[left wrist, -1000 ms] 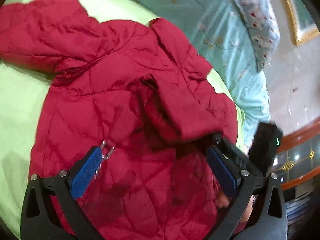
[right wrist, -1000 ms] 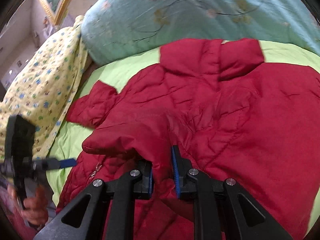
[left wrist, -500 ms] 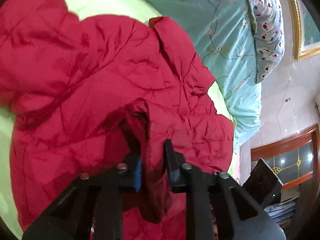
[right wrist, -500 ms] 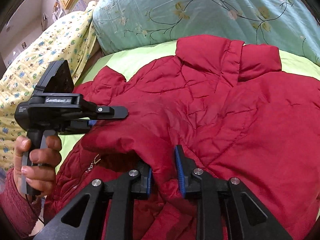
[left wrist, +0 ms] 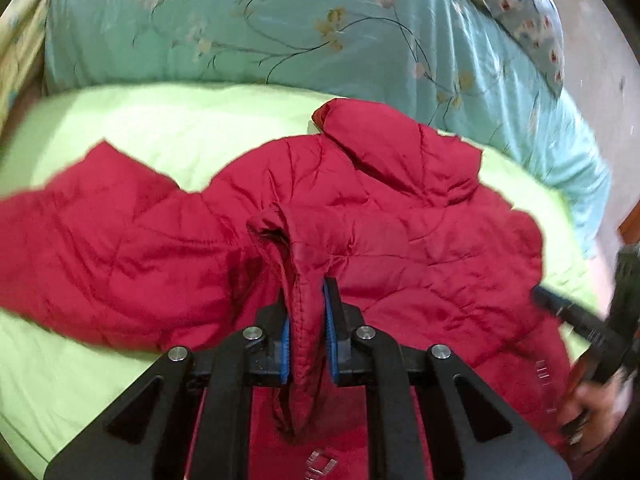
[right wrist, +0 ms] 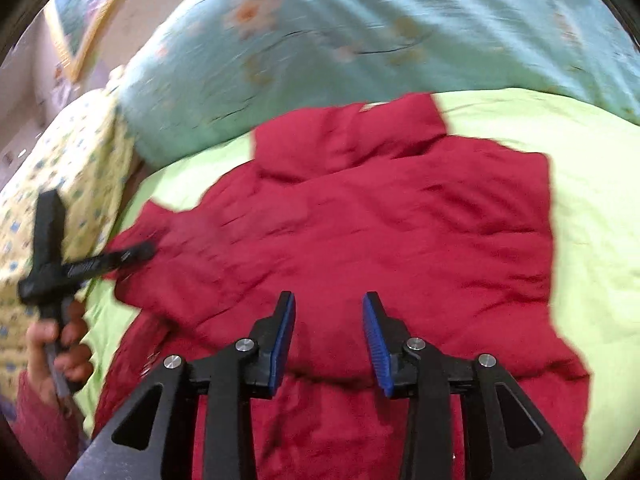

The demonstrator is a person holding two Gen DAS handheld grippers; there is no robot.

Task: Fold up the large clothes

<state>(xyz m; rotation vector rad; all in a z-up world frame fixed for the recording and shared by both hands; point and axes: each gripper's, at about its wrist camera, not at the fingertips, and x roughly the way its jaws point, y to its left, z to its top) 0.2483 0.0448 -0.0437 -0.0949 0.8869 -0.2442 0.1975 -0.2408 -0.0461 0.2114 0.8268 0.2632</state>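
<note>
A red quilted jacket (left wrist: pixel 380 240) lies spread on a light green bed sheet (left wrist: pixel 140 120), collar toward the pillows. My left gripper (left wrist: pixel 306 300) is shut on a bunched fold of the jacket's edge, which stands pinched between the blue pads. In the right wrist view the same jacket (right wrist: pixel 380 232) fills the middle, and my right gripper (right wrist: pixel 329 312) hangs just above it with its jaws opening and nothing between them. The left gripper (right wrist: pixel 132 254) shows at that view's left edge, held by a hand. The right gripper's body shows at the left wrist view's right edge.
A teal floral quilt (left wrist: pixel 280 32) is heaped along the head of the bed. A yellow spotted cover (right wrist: pixel 68 184) lies at the left side. A hand in a red sleeve (right wrist: pixel 52 360) grips the left tool. Green sheet shows on both sides of the jacket.
My left gripper closed on the jacket's edge and swung round with it. My right gripper let go of the sleeve fold and drew back.
</note>
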